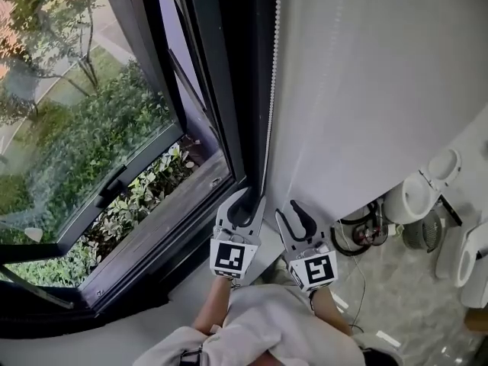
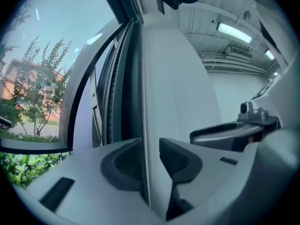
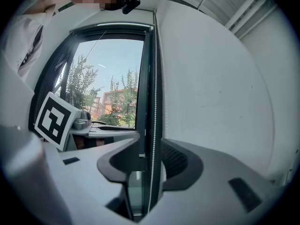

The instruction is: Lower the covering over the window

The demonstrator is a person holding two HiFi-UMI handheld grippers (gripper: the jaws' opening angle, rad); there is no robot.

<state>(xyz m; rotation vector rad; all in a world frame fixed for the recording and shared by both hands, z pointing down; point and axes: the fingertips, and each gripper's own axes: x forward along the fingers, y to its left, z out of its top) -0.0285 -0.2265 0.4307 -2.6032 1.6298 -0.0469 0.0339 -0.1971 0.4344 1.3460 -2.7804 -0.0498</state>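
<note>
I hold the left gripper and right gripper level with jaws apart, each loosely straddling the bead chain hanging beside the window frame, ready to pinch and pull a blind over the bare window.

Black, white and green at a window.
Black window frame; white bead chain; white wall; green shrubs.

My head camera looks steeply down, close over the left tool and right tool at the dark-framed glass window; each tool's camera rides just behind its jaws, facing level along them; all three views share the thin white bead chain and that window; the right view also catches the left tool.
</note>
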